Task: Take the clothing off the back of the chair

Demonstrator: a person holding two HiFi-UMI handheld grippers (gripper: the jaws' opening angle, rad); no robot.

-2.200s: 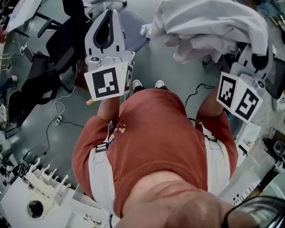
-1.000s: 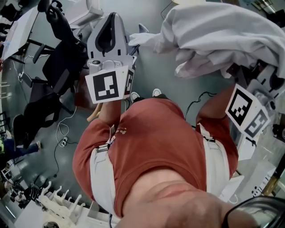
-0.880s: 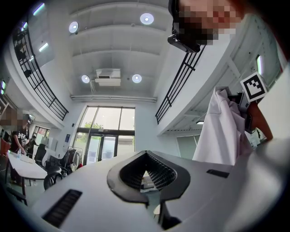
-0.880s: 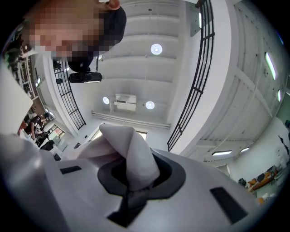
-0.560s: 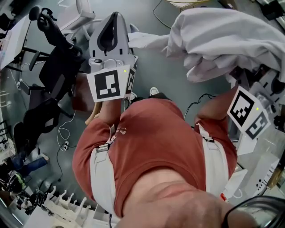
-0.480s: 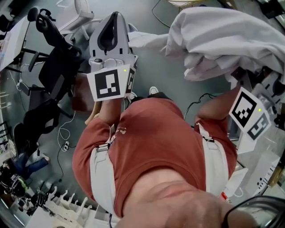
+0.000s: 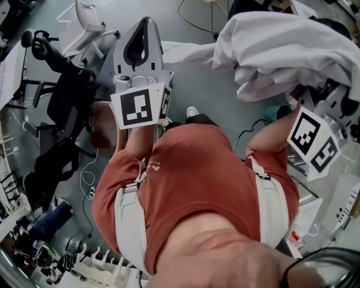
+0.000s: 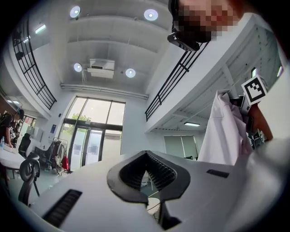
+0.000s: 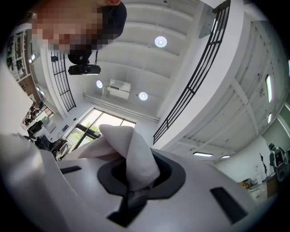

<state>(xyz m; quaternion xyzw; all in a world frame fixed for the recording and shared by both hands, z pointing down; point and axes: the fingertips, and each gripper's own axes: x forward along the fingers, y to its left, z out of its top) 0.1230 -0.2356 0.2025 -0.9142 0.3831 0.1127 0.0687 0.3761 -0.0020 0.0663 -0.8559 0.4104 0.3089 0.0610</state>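
A white garment [image 7: 281, 45] hangs bunched in the air at the upper right of the head view, draped over my right gripper, of which only the marker cube [image 7: 311, 140] and part of the body show. In the right gripper view my right gripper [image 9: 131, 186] is shut on a fold of the white garment [image 9: 131, 154]. My left gripper [image 7: 143, 21] is held up at the left, shut with nothing in it. The left gripper view shows its jaws [image 8: 146, 153] closed and the garment [image 8: 224, 131] hanging at the right. A black office chair [image 7: 70, 95] stands at the left.
More black chairs [image 7: 48, 163] and a white chair [image 7: 84, 14] stand at the left over a grey floor with cables [image 7: 87, 174]. A white peg rack [image 7: 107, 261] lies at the bottom left. White table edges [image 7: 337, 208] are at the right.
The whole view has swung: chairs and floor at the left have slid downward. Both grippers stay raised, the right one still holding the garment, its marker cube now slightly lower.
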